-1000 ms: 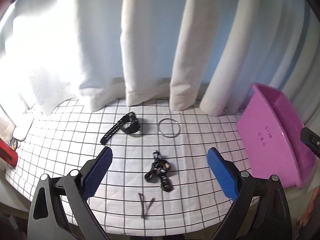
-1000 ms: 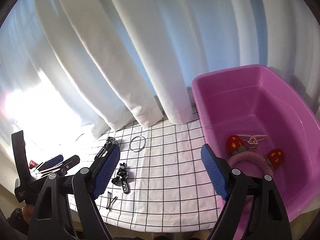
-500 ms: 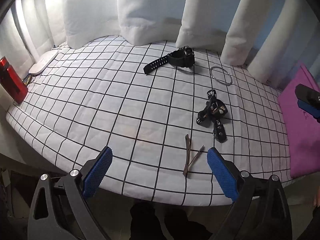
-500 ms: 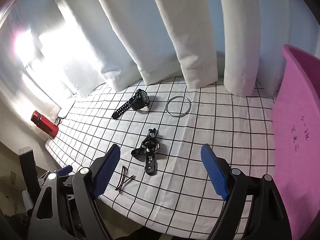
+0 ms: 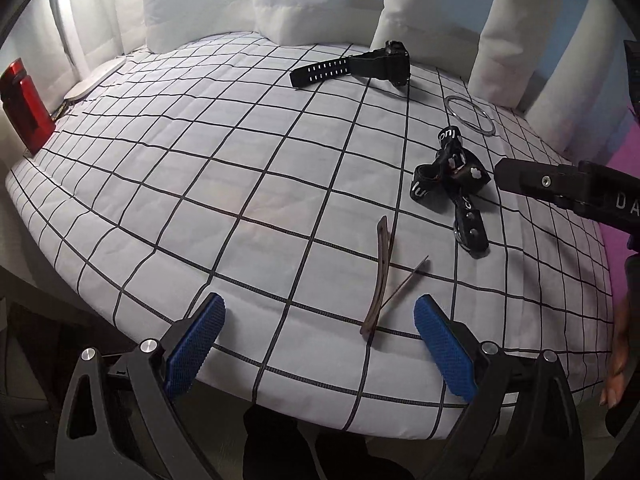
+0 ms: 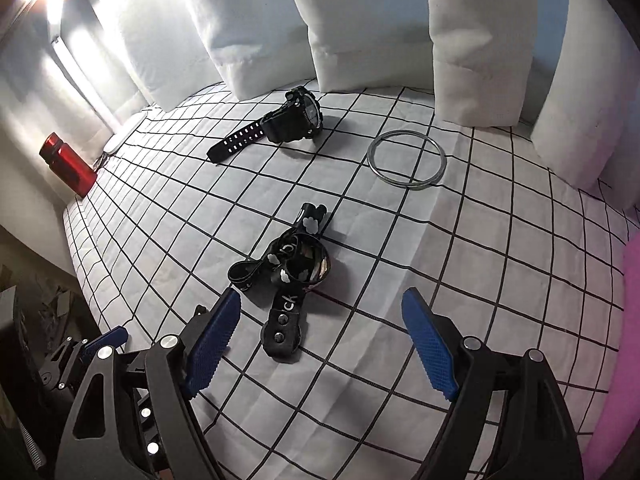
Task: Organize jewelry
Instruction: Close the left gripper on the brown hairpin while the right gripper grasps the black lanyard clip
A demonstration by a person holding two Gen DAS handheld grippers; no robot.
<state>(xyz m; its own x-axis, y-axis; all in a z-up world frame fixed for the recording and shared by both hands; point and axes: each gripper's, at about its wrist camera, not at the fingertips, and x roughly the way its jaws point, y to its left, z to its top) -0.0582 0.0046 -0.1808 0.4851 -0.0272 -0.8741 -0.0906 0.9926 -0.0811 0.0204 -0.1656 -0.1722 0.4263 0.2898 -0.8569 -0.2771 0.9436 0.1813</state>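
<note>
Both views look down on a white grid cloth (image 5: 240, 184) with jewelry on it. My left gripper (image 5: 320, 344) is open over the cloth's near edge, a thin brown hair clip (image 5: 380, 276) lying just ahead between its blue pads. My right gripper (image 6: 320, 340) is open too, low over a black printed strap bracelet (image 6: 288, 276), whose snap end lies between the pads. Farther back lie a black watch (image 6: 280, 124) and a silver bangle (image 6: 406, 158). The left wrist view shows the same strap (image 5: 452, 184), watch (image 5: 360, 66) and bangle (image 5: 470, 114).
A pink bin (image 6: 624, 340) stands at the cloth's right edge. A red bottle (image 6: 68, 164) stands at the far left, beside a white curtain (image 6: 360, 20) that hangs along the back. A black finger (image 5: 560, 190) of the right gripper reaches in beside the strap.
Both grippers have sunk toward the cloth. The right one swung left, away from the pink bin, to over the strap bracelet. The left one closed in on the hair clip.
</note>
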